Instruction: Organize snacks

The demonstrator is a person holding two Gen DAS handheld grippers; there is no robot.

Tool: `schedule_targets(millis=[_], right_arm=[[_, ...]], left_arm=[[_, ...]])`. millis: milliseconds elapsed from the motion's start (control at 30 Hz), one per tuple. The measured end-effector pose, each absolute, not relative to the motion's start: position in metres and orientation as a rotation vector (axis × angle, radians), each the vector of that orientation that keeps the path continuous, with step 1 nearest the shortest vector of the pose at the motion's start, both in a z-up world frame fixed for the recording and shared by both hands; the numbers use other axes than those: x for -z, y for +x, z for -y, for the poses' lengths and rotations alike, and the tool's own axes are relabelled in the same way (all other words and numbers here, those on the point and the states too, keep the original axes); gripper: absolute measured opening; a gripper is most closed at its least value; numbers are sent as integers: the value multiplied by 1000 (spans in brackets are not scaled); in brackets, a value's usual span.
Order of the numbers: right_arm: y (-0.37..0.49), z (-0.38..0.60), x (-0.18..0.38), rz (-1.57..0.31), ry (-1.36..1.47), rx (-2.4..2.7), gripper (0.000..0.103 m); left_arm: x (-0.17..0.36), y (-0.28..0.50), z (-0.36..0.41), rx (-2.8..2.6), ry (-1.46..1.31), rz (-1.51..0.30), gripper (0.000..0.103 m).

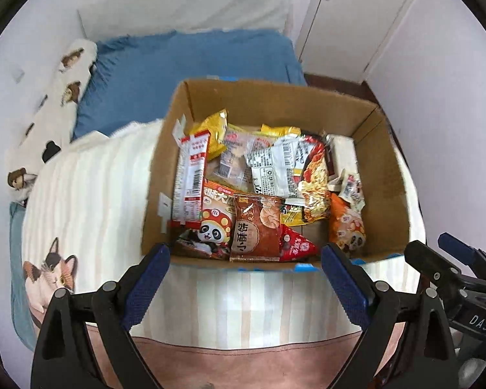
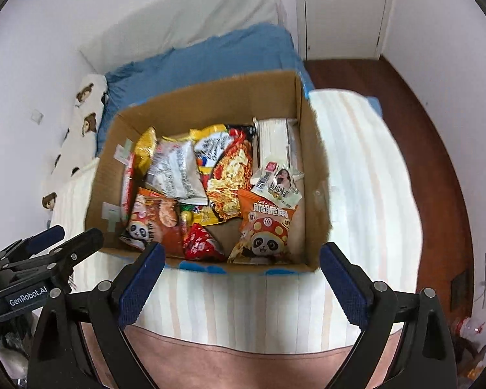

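An open cardboard box point(image 1: 385, 194) stands on a striped bed cover and holds several snack packets. Among them are a brown rice-cracker packet point(image 1: 256, 227), a long red-and-white packet point(image 1: 191, 175), a noodle bag point(image 1: 314, 175) and an orange panda packet point(image 1: 346, 223). My left gripper point(image 1: 246, 256) is open and empty, just in front of the box's near wall. In the right wrist view the box point(image 2: 314, 175) shows the orange panda packet point(image 2: 265, 227) and a red triangular packet point(image 2: 201, 243). My right gripper point(image 2: 239, 256) is open and empty at the near wall.
The striped cover point(image 1: 90, 194) has a cat print point(image 1: 52, 272) at left. A blue blanket point(image 1: 184, 64) and a patterned pillow point(image 1: 58, 103) lie behind the box. A white wardrobe door point(image 1: 356, 16) stands at back right. Dark wood floor point(image 2: 437, 149) lies right of the bed.
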State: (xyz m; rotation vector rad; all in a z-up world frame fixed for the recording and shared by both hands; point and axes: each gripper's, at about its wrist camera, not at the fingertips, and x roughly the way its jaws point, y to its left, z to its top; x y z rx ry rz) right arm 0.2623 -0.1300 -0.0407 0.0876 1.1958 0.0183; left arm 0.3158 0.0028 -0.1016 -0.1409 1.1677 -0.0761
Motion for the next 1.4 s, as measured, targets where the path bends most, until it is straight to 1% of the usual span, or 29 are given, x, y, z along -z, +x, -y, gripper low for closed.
schedule_targets(millis=[67,100,400,833,1067,1300,1333,1367,1400], right_arm=[[246,129,26,-1157,82,-18,99],[235,127,17,-1130,72,-16,102],[156,120,-33,-1002,34,-17,102],[61,111,-89,-878,11,-35,102],[37,108,-108,-847,-5,-44,102],[30,105,-114,-828,-9,-48,103],[30,105,-113,-824,-13,-45,103],[31,105,-112,-822,-14,-41,103],[34,105,-110,-822,-17,-35,103]], left_arm=[[90,300,-4,67,-138,-1128,96],[83,290,-4,66,-136,-1102,96],[38,217,0,38,-99,-944,96],[-1,138,0,18,-79,-829,96],[-11,114,-1,22,-81,-813,96],[-11,106,-4,8,-84,-799,96],[-11,107,-4,2,-81,-800,98],[-10,109,-4,-4,-78,-802,103],[-9,110,-4,-11,-78,-800,103]])
